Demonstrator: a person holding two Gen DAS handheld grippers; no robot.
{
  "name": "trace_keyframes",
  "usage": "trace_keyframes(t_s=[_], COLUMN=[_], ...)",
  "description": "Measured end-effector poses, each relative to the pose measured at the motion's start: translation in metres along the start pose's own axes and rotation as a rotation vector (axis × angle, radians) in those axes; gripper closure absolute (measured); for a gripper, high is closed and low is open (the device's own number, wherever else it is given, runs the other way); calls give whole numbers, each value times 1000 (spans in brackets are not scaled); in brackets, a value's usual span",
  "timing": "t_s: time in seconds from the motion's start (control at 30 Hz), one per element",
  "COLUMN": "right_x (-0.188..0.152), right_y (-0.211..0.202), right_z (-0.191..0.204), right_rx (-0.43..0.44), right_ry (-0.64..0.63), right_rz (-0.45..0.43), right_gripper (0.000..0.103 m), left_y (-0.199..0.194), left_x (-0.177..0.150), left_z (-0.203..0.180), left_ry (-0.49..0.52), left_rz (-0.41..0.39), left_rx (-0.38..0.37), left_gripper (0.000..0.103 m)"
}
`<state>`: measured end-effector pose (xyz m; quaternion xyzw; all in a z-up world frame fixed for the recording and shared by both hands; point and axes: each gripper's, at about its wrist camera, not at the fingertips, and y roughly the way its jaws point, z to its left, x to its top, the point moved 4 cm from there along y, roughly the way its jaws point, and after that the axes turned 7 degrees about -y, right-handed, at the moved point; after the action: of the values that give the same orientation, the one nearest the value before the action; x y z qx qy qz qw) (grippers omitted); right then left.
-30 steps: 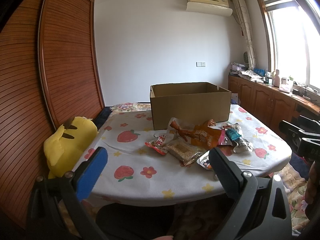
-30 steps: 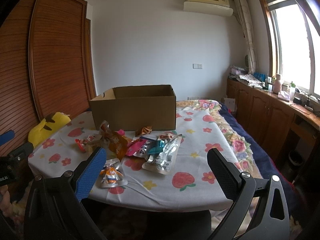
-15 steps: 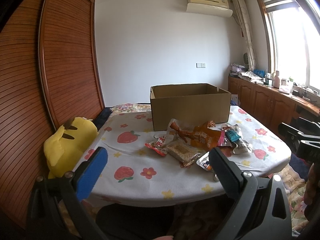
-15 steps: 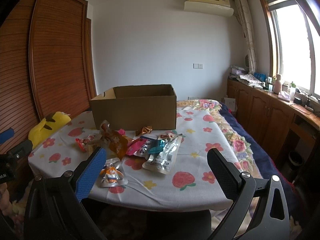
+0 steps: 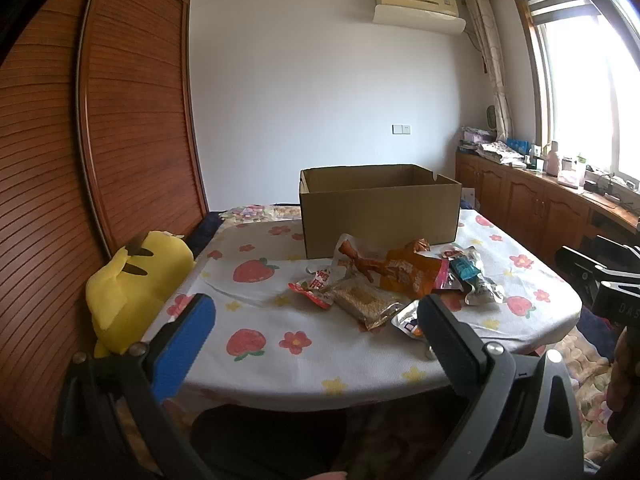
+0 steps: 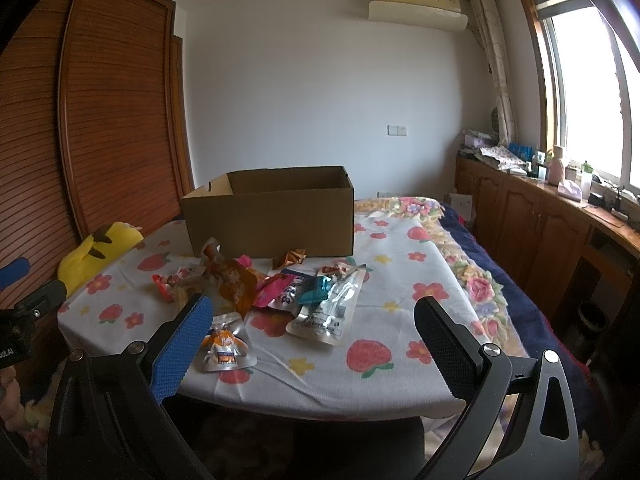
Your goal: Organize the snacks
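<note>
An open cardboard box (image 5: 380, 208) (image 6: 272, 216) stands at the back of a table with a strawberry-print cloth (image 5: 280, 344) (image 6: 400, 320). Several snack packets lie in a heap in front of it: an orange bag (image 5: 404, 272) (image 6: 236, 284), a clear packet of beige snack (image 5: 360, 300), a red packet (image 5: 316, 284), a clear pouch (image 6: 332, 308), a small silver pouch (image 6: 224, 348). My left gripper (image 5: 316, 320) is open and empty, short of the table's near edge. My right gripper (image 6: 312, 328) is open and empty, also short of the near edge.
A yellow plush toy (image 5: 132, 280) (image 6: 96, 248) sits at the table's left edge beside a wooden wardrobe (image 5: 120, 120). Wooden cabinets (image 6: 540, 232) with clutter run under the window on the right. A floral blanket (image 6: 472, 280) lies right of the cloth.
Both views have barely shifted; both grippers stay open and empty, and the snacks and box have not moved.
</note>
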<state>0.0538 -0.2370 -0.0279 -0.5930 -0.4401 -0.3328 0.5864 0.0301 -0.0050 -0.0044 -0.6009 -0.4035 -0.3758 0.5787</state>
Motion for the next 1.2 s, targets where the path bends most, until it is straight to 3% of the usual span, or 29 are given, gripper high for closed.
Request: trace_keyframes(t_s=[0.33,0.6,0.9,1.2], right_x=[-6,-11,-19,-17], right_y=[6,20,65,129], right_z=[2,2,1,-14], right_rx=[7,41,133,207], right_ry=[-10,-23,-33,-7], right_rz=[15,45,115,221], right_gripper=[1,1,4,17], left_y=[6,33,76,110], left_x=[-9,-16,-25,-31], left_z=[0,-6,-11,-20], left_ry=[-4,-3,-19,-30], left_rz=[24,86,180,260], left_rx=[-13,-44,-74,-106], left_gripper=[1,1,2,2])
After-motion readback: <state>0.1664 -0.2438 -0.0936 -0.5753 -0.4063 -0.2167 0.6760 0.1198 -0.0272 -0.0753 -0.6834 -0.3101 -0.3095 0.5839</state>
